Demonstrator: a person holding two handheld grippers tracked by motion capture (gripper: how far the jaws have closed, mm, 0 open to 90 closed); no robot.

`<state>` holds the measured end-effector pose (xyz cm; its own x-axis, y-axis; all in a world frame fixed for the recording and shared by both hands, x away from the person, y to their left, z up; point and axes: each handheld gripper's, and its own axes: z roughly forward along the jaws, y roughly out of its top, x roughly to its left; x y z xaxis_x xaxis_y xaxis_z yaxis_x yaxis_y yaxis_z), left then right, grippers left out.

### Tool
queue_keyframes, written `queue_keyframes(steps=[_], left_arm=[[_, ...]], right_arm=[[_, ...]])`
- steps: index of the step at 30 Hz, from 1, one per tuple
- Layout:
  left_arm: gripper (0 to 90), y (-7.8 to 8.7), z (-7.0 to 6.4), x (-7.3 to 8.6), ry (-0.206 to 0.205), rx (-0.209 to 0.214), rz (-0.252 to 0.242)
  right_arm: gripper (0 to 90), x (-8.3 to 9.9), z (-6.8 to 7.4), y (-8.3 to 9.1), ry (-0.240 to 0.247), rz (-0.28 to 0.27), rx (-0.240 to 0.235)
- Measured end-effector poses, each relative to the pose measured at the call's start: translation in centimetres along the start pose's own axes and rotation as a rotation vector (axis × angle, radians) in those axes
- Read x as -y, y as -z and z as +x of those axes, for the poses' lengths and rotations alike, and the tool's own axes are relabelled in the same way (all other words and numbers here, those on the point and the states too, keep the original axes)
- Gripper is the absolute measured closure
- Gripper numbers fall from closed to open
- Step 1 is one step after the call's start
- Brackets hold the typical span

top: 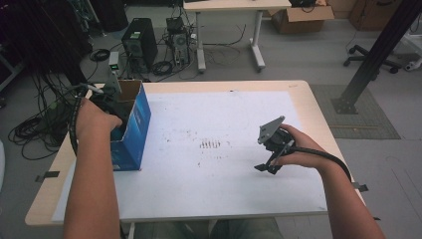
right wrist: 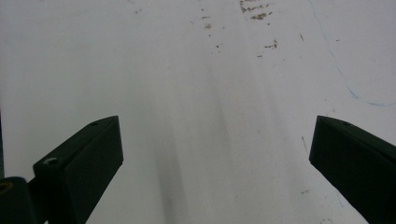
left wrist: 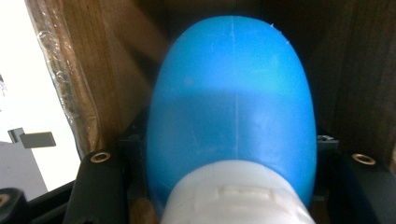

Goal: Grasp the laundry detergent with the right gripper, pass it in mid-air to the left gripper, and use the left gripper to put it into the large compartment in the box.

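Smooth blue rounded bottle (left wrist: 233, 116), white cap, clamped in left claw (top: 107, 107) inside cardboard box (top: 135, 130); right claw (right wrist: 215, 154) released.

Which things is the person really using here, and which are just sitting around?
In use:
- left gripper, reaching into the blue box
- blue bottle with a white cap, between that gripper's jaws
- right gripper, open over the white sheet

Just sitting around:
- computer tower on the floor
- cardboard box far back
- office chair
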<state>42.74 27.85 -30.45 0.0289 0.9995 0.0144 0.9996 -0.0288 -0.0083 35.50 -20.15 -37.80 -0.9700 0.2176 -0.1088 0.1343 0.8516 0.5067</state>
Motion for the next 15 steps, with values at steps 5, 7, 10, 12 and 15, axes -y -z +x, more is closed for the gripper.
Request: queue_keyframes(steps=[5, 7, 10, 12, 15], left_arm=[[34.5, 0.10, 0.04, 0.11, 0.002, 0.003, 0.000], [33.7, 0.17, -0.07, 0.15, 0.002, 0.001, 0.004], [32.6, 0.33, -0.19, 0.17, 0.001, -0.006, -0.001], [31.5, 0.42, -0.28, 0.19, 0.000, -0.011, 0.002], [30.0, 0.70, -0.48, 0.29, 0.000, -0.015, -0.005]], right_arm=[[2.8, -0.08, 0.18, -0.13, 0.005, -0.001, 0.000], [2.8, -0.07, 0.20, -0.10, 0.003, -0.001, 0.001], [2.8, -0.08, 0.26, -0.09, 0.005, 0.000, 0.000], [2.8, -0.10, 0.34, -0.07, 0.009, 0.002, 0.003], [2.8, -0.04, 0.42, 0.00, 0.010, -0.002, 0.004]])
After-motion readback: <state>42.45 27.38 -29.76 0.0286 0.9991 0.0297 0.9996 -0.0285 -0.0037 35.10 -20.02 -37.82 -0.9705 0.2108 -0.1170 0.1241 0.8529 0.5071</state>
